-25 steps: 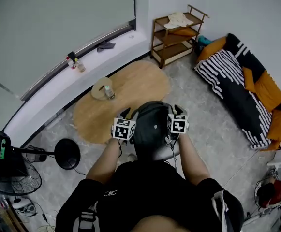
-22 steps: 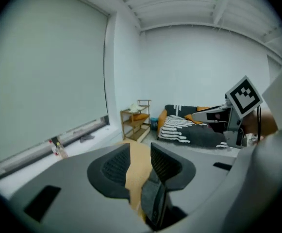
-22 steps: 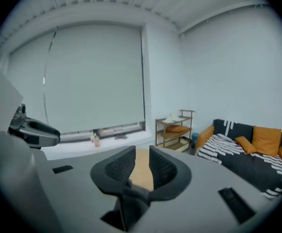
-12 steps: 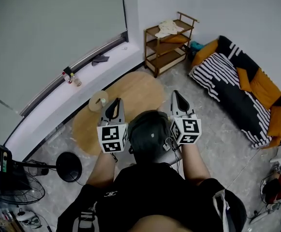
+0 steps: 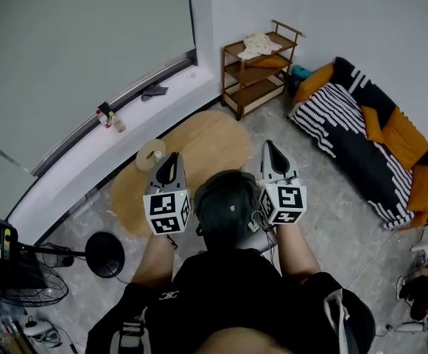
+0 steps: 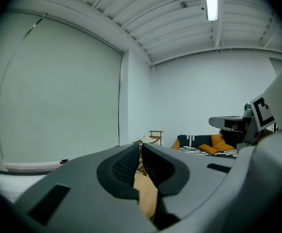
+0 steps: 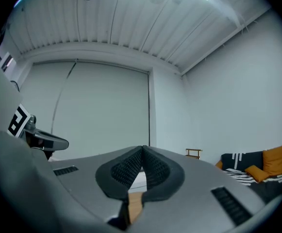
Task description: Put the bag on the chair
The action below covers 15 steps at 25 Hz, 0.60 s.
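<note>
A dark rounded bag (image 5: 225,205) sits just in front of the person, low between the two grippers. A pale edge (image 5: 262,236) shows under its right side; what it rests on is mostly hidden. My left gripper (image 5: 169,158) is held up at the bag's left, pointing away over the tan oval, and my right gripper (image 5: 268,145) stands the same way at its right. Neither touches the bag. In the left gripper view the left gripper (image 6: 140,147) has its pads together with nothing between them. The right gripper (image 7: 142,149) is also shut and empty in its own view.
A tan oval surface (image 5: 206,142) lies ahead with a small round thing (image 5: 152,153) on it. A wooden shelf (image 5: 261,65) stands at the back wall and a striped sofa (image 5: 346,124) with orange cushions at the right. A fan (image 5: 22,282) and a black round base (image 5: 104,253) are at the left.
Both grippers have lifted from the bag's sides and tipped upward, and their jaws have gone from open to shut. The bag has stayed where it was.
</note>
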{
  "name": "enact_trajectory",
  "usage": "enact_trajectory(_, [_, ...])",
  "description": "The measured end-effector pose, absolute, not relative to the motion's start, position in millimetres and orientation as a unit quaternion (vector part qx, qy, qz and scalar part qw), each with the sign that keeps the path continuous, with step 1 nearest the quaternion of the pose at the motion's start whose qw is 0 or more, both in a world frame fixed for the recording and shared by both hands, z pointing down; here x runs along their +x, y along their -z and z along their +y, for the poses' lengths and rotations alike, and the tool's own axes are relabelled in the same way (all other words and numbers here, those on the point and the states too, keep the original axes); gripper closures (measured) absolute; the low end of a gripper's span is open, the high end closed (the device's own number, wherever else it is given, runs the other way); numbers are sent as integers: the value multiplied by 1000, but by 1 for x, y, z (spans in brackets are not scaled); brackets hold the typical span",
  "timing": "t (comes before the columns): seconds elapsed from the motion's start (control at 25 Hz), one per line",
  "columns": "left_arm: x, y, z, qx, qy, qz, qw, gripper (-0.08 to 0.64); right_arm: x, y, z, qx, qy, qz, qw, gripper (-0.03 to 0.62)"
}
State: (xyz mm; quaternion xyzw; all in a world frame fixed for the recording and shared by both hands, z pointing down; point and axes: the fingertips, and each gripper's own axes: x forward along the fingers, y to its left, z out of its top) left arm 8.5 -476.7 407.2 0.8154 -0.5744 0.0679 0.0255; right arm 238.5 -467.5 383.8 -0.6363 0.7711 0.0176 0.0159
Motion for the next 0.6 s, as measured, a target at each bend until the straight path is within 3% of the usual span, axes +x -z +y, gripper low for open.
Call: enact_trajectory(0.6, [12,-400,-461,819,-58,-571,24,525,241,-388,-455,-630,-15,776,27,580])
